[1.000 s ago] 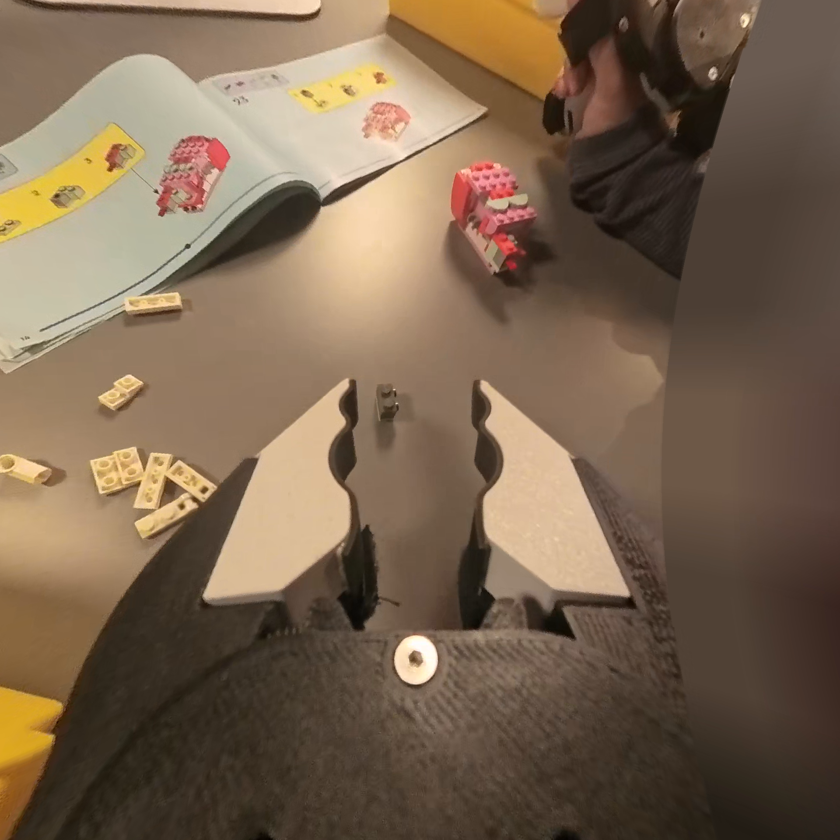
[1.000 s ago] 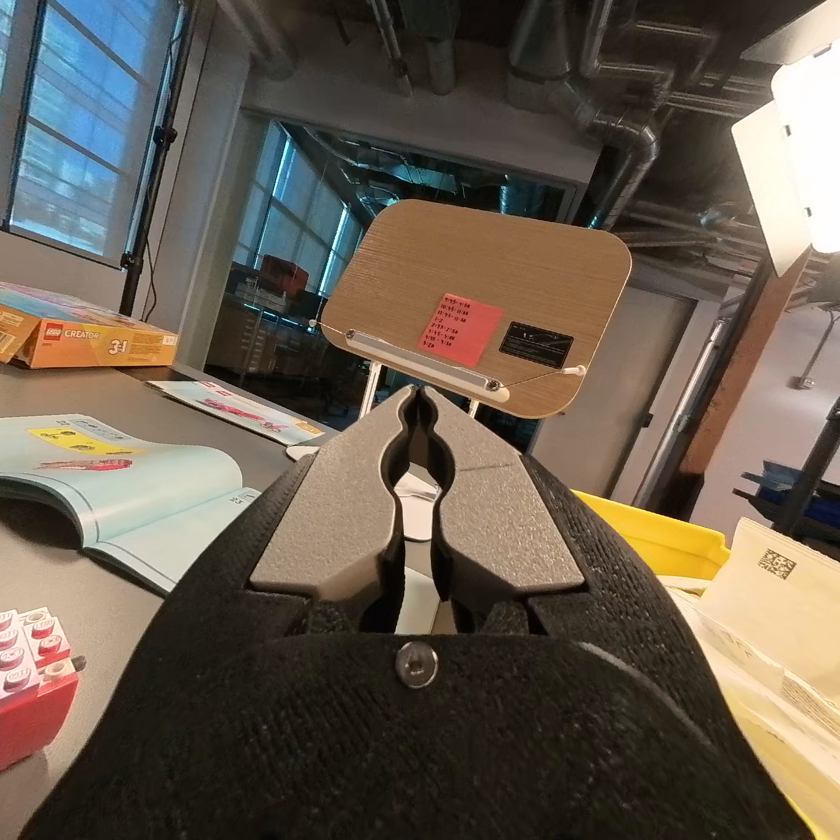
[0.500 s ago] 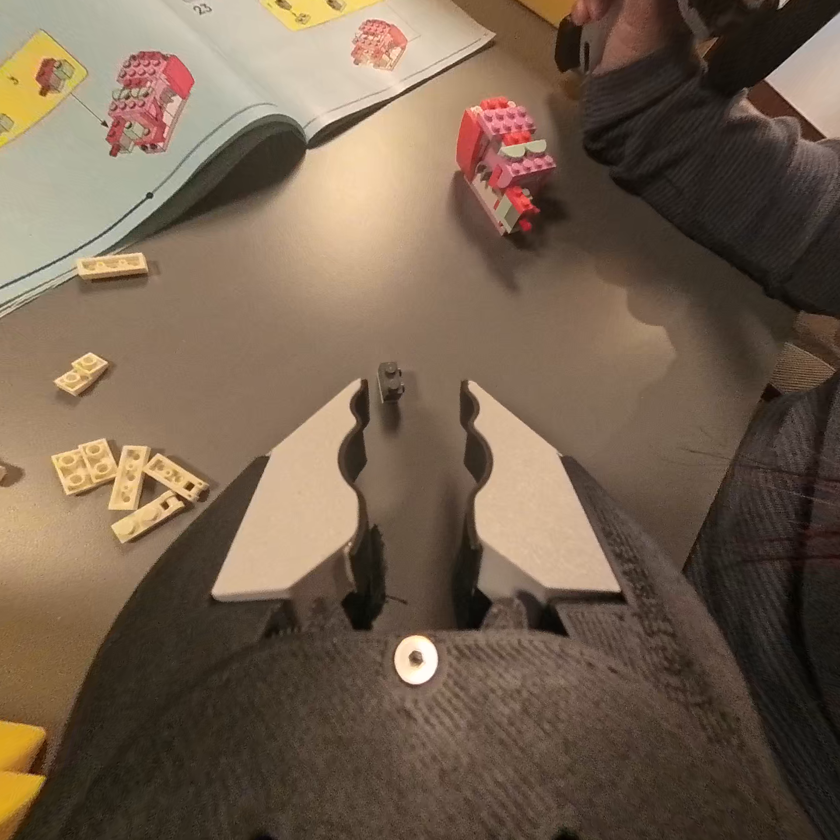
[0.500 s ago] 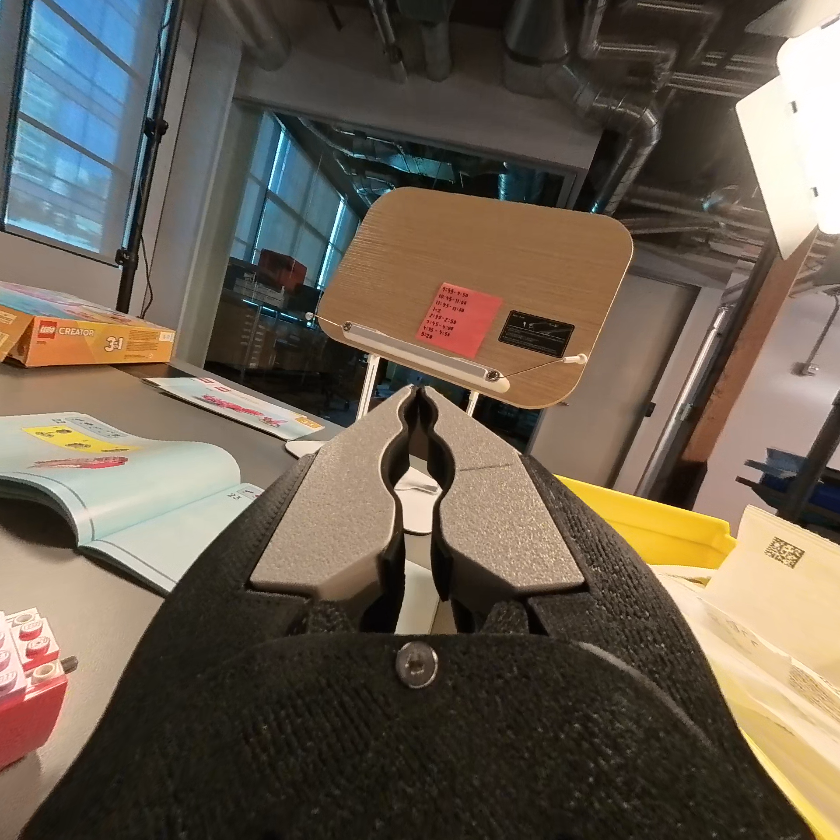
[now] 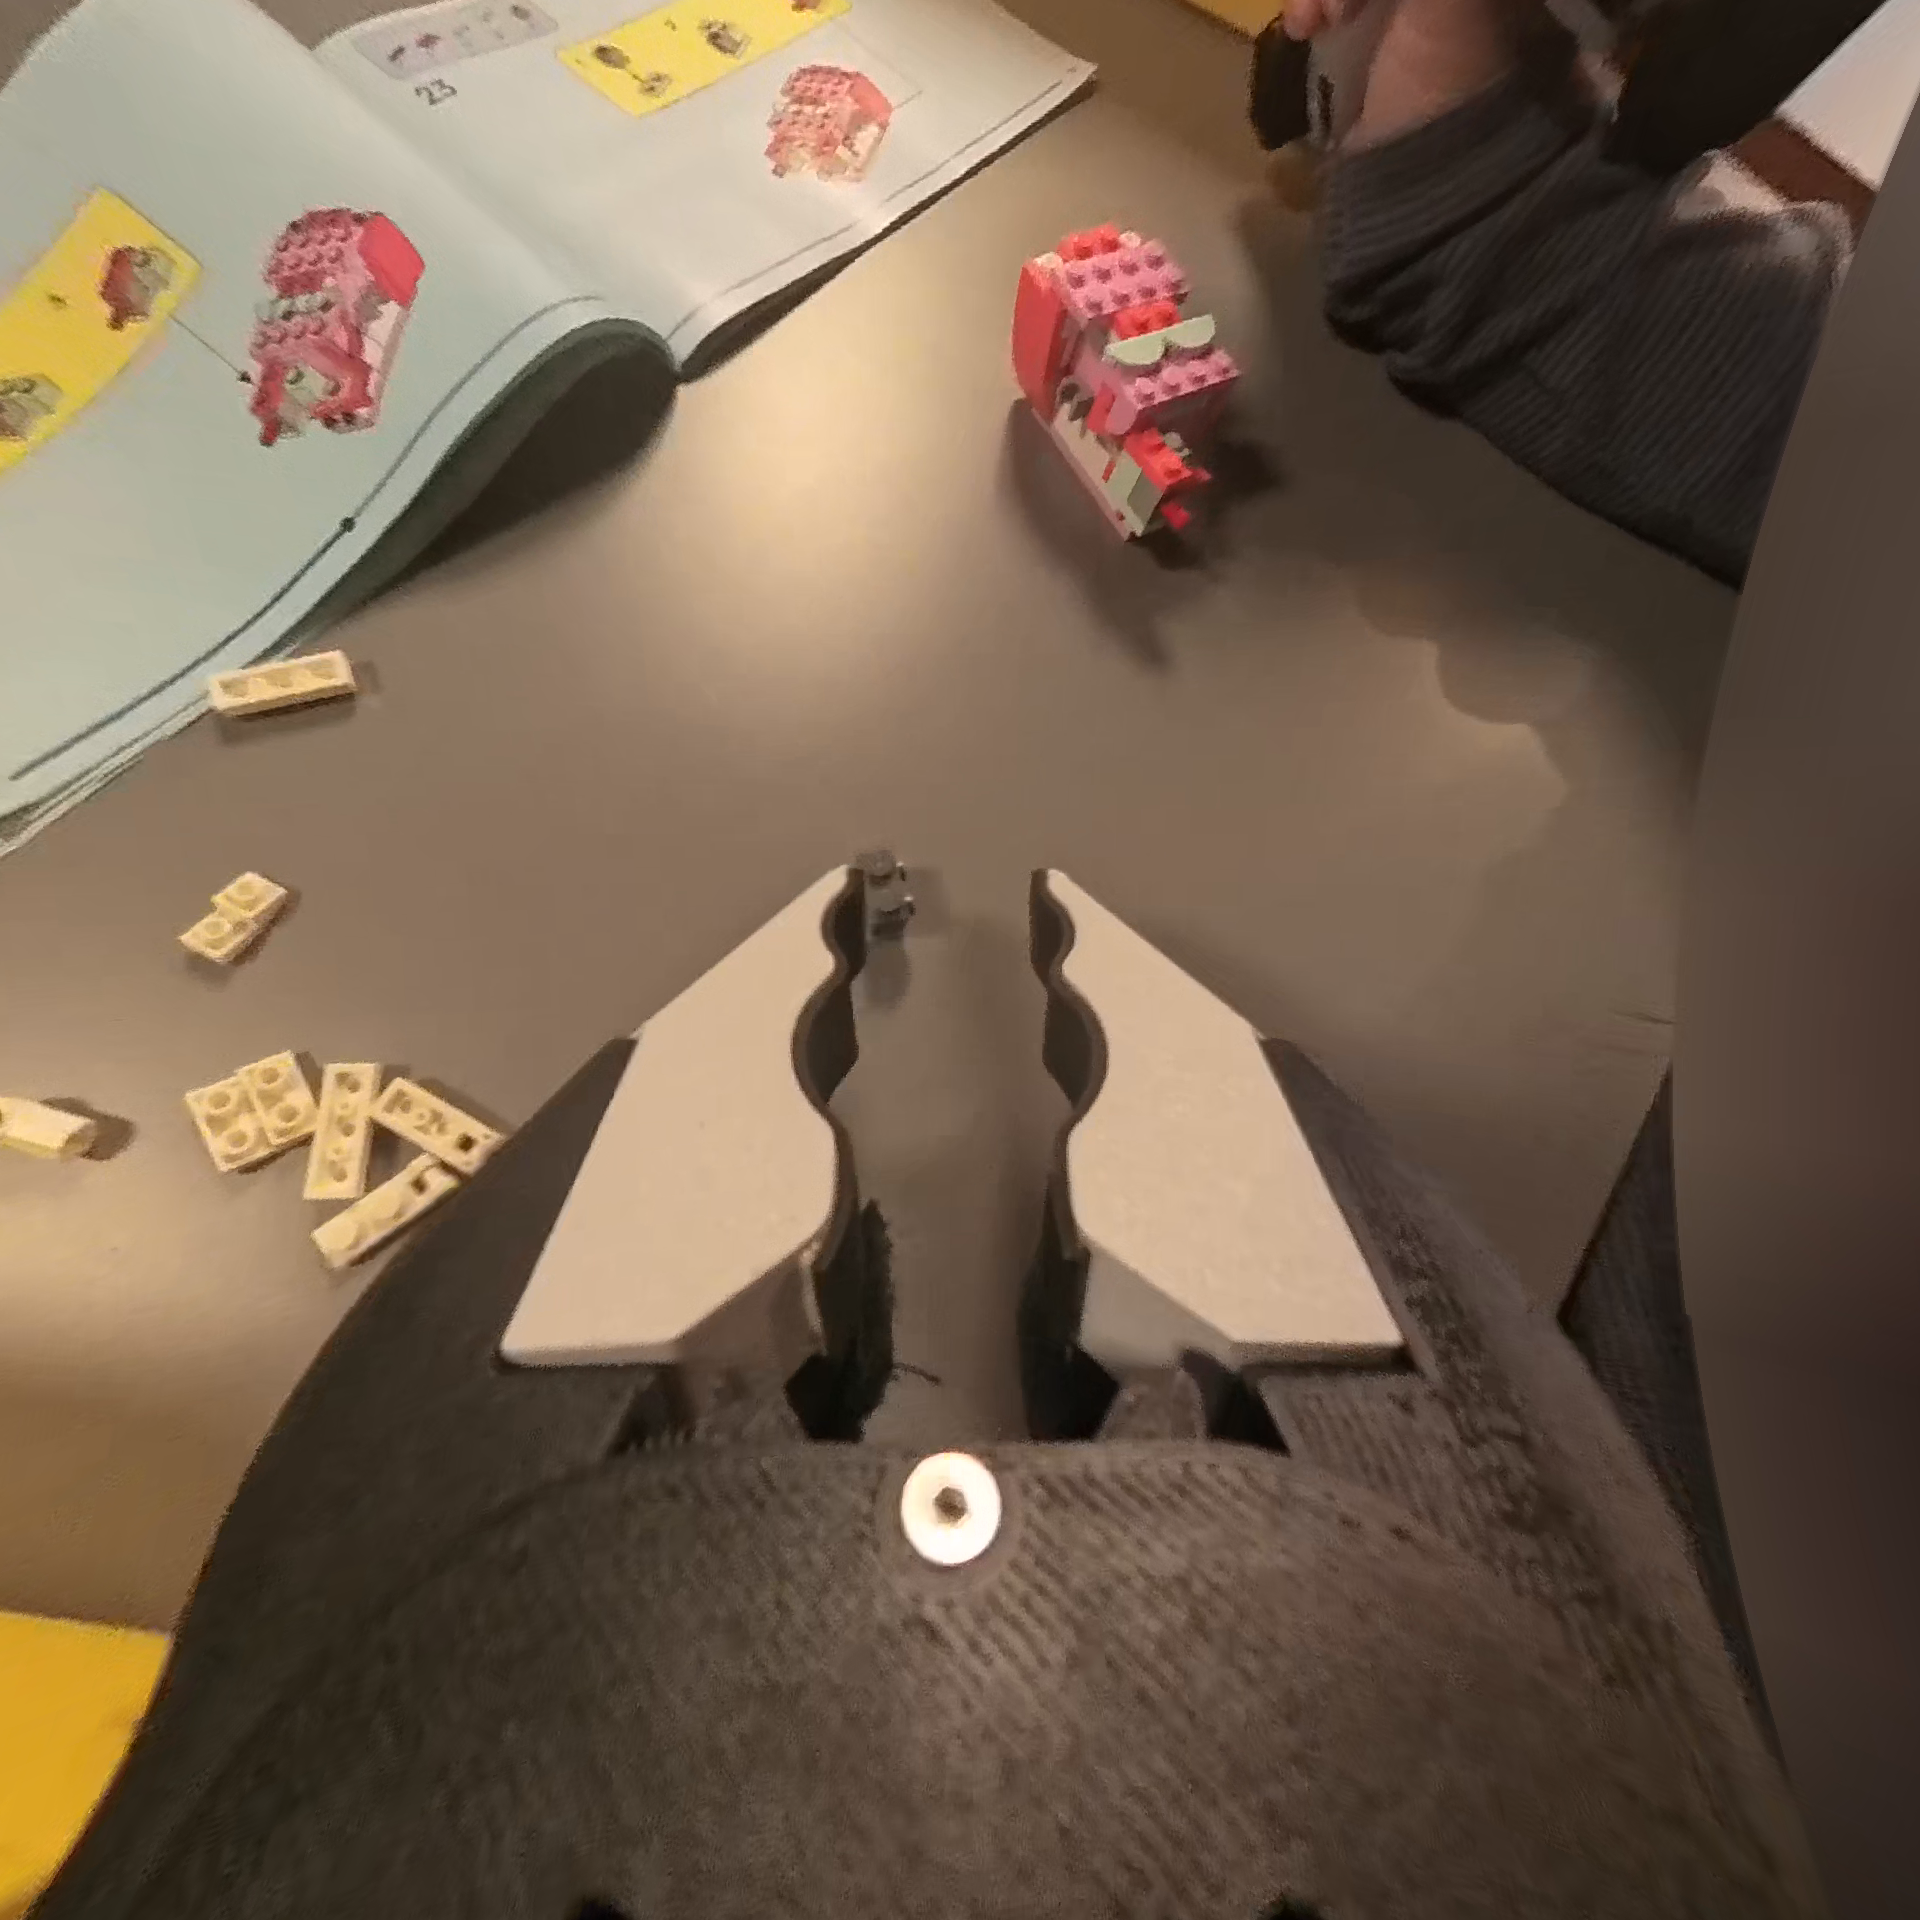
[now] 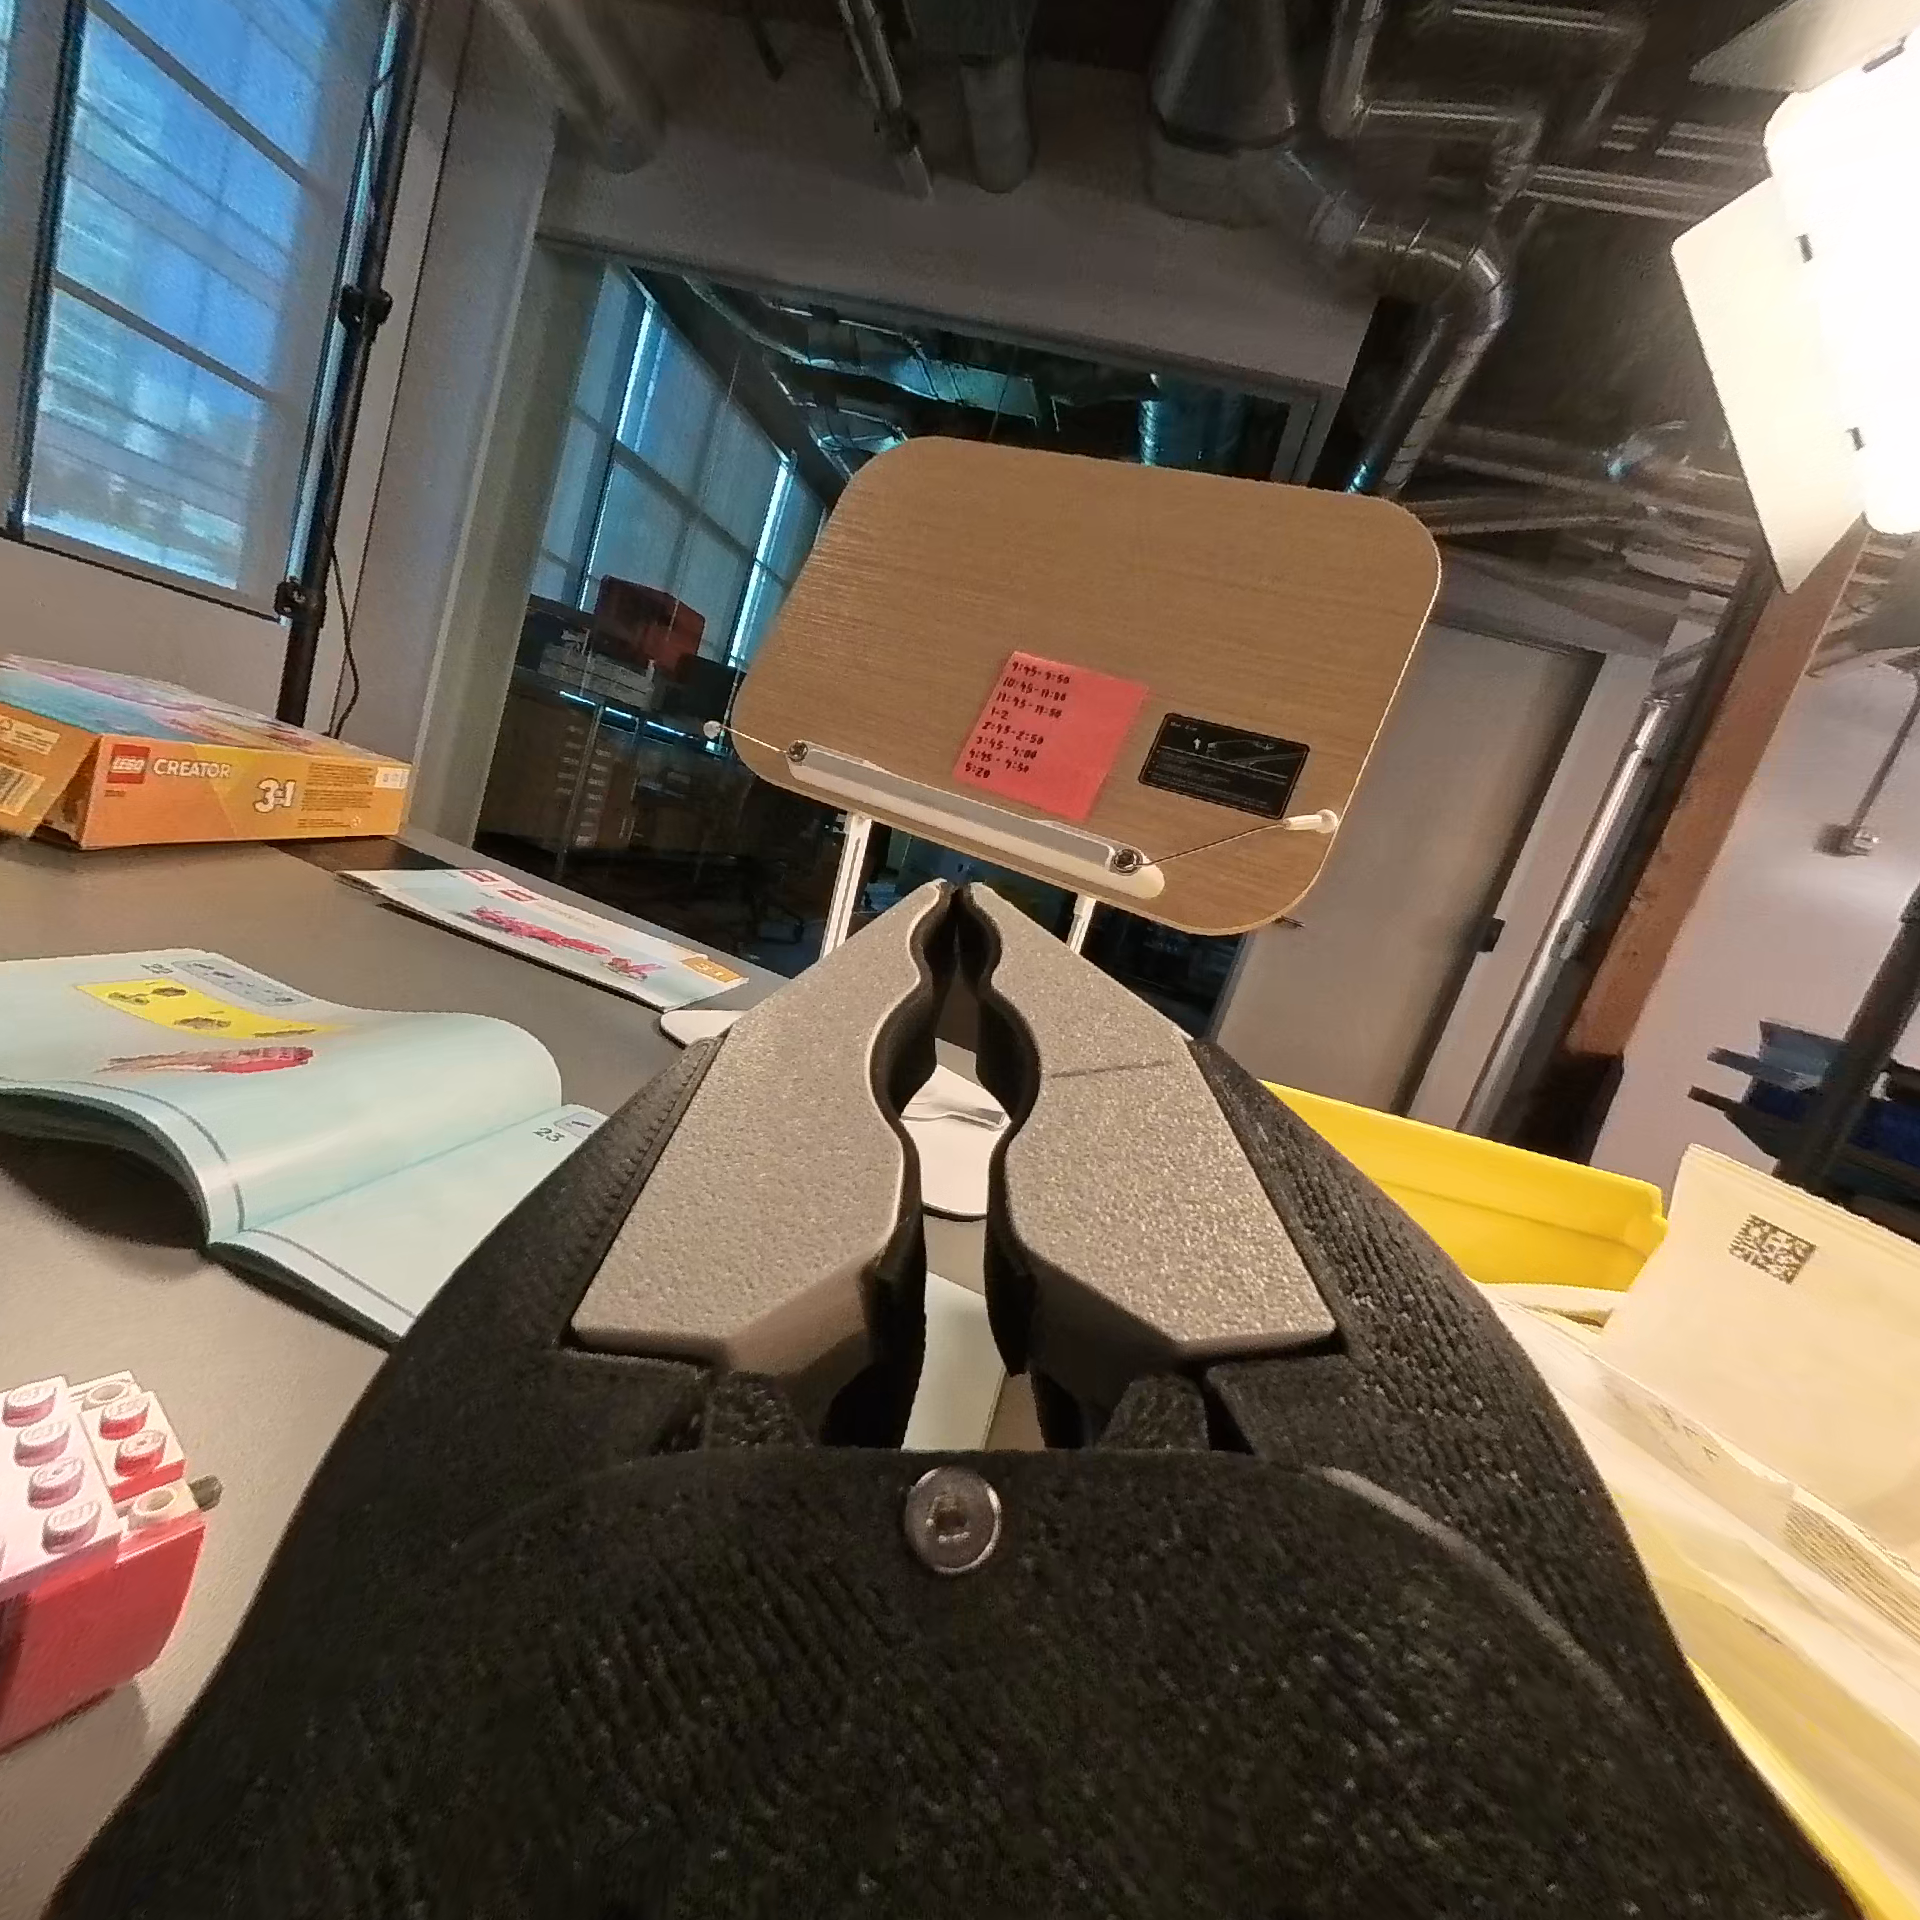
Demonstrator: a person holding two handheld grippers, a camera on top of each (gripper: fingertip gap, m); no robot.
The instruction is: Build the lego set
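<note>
Two handheld grippers are being shown above a grey table (image 5: 1039, 727). The left gripper (image 5: 940, 904) is being held with its jaws at a moderate gap, angled down at the tabletop. A small dark grey brick piece (image 5: 888, 896) is lying between the fingertips, right against the inner face of the left fingertip (image 5: 831, 914); a clear gap is being left between the piece and the other fingertip, so it is not being clamped. A red and pink brick model (image 5: 1127, 374) is resting well apart at 1 o'clock from the tips. An open instruction booklet (image 5: 312, 312) is lying at 10 o'clock, and cream flat pieces (image 5: 332, 1143) are scattered at 8 o'clock. A person's sleeve (image 5: 1538, 260) is seen at 2 o'clock. The right gripper (image 6: 954, 894) is being held with its fingertips meeting on nothing, pointed toward a wooden book stand (image 6: 1091, 665) at 12 o'clock, with a yellow bin (image 6: 1455, 1174) at 3 o'clock.
</note>
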